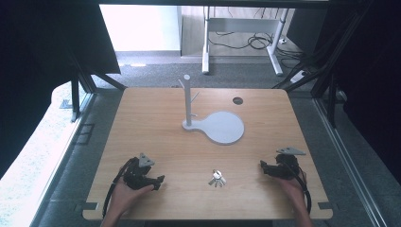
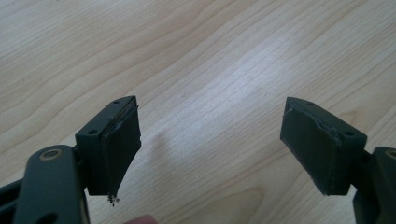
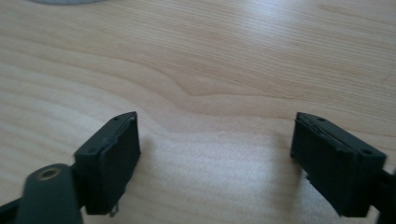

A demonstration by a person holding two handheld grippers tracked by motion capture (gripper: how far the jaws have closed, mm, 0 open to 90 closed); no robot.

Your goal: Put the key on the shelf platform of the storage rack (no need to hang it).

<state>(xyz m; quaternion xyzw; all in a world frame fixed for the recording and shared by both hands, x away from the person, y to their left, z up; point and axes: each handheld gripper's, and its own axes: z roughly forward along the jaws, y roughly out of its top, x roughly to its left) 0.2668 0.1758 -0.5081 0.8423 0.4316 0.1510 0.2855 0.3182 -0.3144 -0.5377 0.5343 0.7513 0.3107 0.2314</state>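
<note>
On a pale wooden table, keys lie near the front edge between left gripper and right gripper — both released, empty; a shallow pinch could skid them off.

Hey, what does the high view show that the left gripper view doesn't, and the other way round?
The high view takes in the bunch of keys, the grey peg stand, and both hand-held grippers, left and right. The left gripper view gives a close look at the left hand-held gripper's worn pads, jaws wide apart with nothing between. Both show the wooden table.
</note>
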